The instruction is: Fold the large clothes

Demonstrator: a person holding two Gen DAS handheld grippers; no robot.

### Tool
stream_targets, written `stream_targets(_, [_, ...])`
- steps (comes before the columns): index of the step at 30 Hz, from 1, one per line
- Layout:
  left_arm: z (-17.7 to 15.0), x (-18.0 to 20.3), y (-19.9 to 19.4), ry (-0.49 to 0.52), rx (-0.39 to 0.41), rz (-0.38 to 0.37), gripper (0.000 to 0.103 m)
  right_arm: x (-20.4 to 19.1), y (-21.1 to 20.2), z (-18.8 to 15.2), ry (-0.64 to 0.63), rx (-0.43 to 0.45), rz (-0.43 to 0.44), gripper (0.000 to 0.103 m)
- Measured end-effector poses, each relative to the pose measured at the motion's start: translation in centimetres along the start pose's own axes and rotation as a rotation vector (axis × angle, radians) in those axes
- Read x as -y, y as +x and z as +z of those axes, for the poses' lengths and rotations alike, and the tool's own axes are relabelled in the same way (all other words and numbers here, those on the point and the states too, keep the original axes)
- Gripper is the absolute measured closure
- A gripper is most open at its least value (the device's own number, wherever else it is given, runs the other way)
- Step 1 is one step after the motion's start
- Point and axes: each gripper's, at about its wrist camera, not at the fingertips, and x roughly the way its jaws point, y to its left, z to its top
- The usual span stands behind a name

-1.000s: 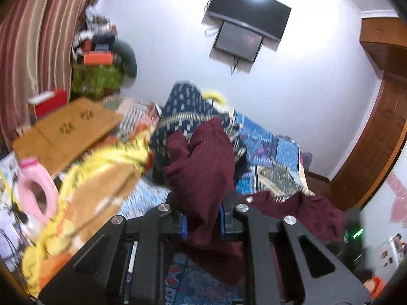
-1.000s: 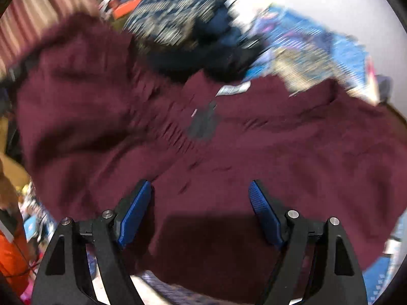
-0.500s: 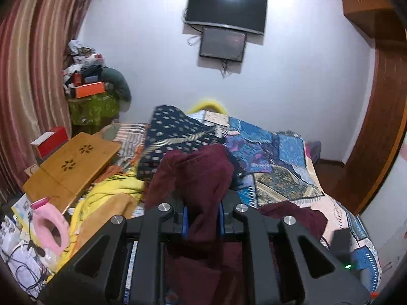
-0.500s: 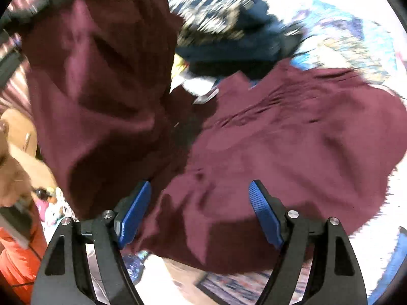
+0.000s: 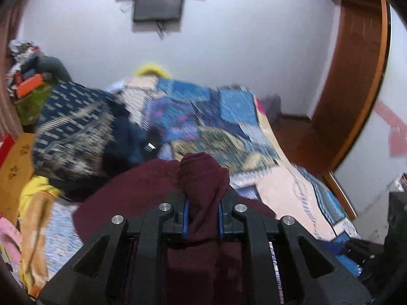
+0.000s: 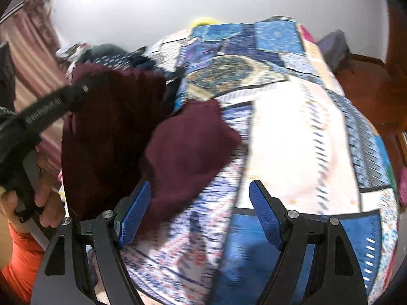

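Observation:
My left gripper (image 5: 202, 217) is shut on a bunched fold of the maroon garment (image 5: 203, 178), which bulges above the blue pads and hangs below them. In the right wrist view the same maroon garment (image 6: 185, 142) hangs from the left gripper's black body (image 6: 48, 106) at the left, held above the patchwork bedspread (image 6: 292, 117). My right gripper (image 6: 198, 218) is open and empty, its left pad close beside the hanging cloth's lower edge.
A dark blue patterned pile of clothes (image 5: 73, 132) lies at the bed's left. Yellow and orange cloth (image 5: 35, 203) and a wooden lap table (image 5: 15, 162) are further left. A wall TV (image 5: 160, 2) hangs ahead. A wooden door frame (image 5: 356, 76) stands right.
The left gripper has lifted and carried the garment left, so it now hangs off the bed surface. The right wrist view now shows bare bedspread where cloth lay before.

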Motion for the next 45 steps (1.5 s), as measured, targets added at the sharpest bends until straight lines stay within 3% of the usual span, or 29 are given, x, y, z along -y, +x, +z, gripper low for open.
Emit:
stream_targets(4, [-1.3, 1.7, 1.5, 0.032, -0.080, -0.055, 0.088, 1.5, -1.0, 0.1, 0.030, 0.028, -0.040, 0.026])
stream_targets(8, [-2.4, 2.8, 1.0, 0.096, -0.102, -0.048, 0.084, 1.9, -1.6, 0.4, 0.034, 0.044, -0.055, 0.026])
stream_targets(10, [-2.8, 2.9, 0.5, 0.111, -0.114, -0.052, 0.076, 1.9, -2.1, 0.4, 0.025, 0.051, -0.064, 0.026])
stream_targets(12, [-2.9, 2.9, 0.3, 0.112, -0.133, -0.090, 0.051, 1.5, -2.6, 0.4, 0.003, 0.063, -0.076, 0.027])
stream_targets(14, [-3.1, 2.6, -0.7, 0.093, -0.118, -0.175, 0.042, 1.1, -3.1, 0.3, -0.020, 0.075, -0.084, 0.027])
stream_targets(18, [-3.2, 2.3, -3.0, 0.131, -0.077, -0.195, 0.042, 0.8, -3.8, 0.1, -0.036, 0.080, -0.090, 0.027])
stream_targets(25, [-3.9, -2.8, -5.4, 0.108, -0.041, -0.057, 0.041, -1.1, -4.1, 0.2, -0.082, 0.081, -0.089, 0.027])
stream_targets(27, [-4.4, -4.6, -5.7, 0.097, -0.040, -0.020, 0.034, -1.9, -4.0, 0.4, -0.099, 0.084, -0.084, 0.027])
stream_targets(31, [-6.6, -8.4, -4.7, 0.066, -0.102, 0.062, 0.034, -3.9, -3.3, 1.2, -0.152, 0.084, -0.059, 0.027])
stream_targets(34, [-8.6, -10.4, -3.5, 0.037, -0.166, 0.081, 0.034, -5.6, -2.3, 2.3, -0.208, 0.067, -0.040, 0.027])
stream_targets(40, [-11.4, -12.3, -1.3, -0.048, -0.266, 0.012, 0.034, -9.0, -0.4, 4.6, -0.293, 0.056, -0.031, 0.027])
stream_targets(45, [-12.4, -10.7, -0.6, 0.016, -0.275, 0.022, 0.034, -10.1, 2.0, 6.1, -0.308, 0.026, -0.052, 0.027])
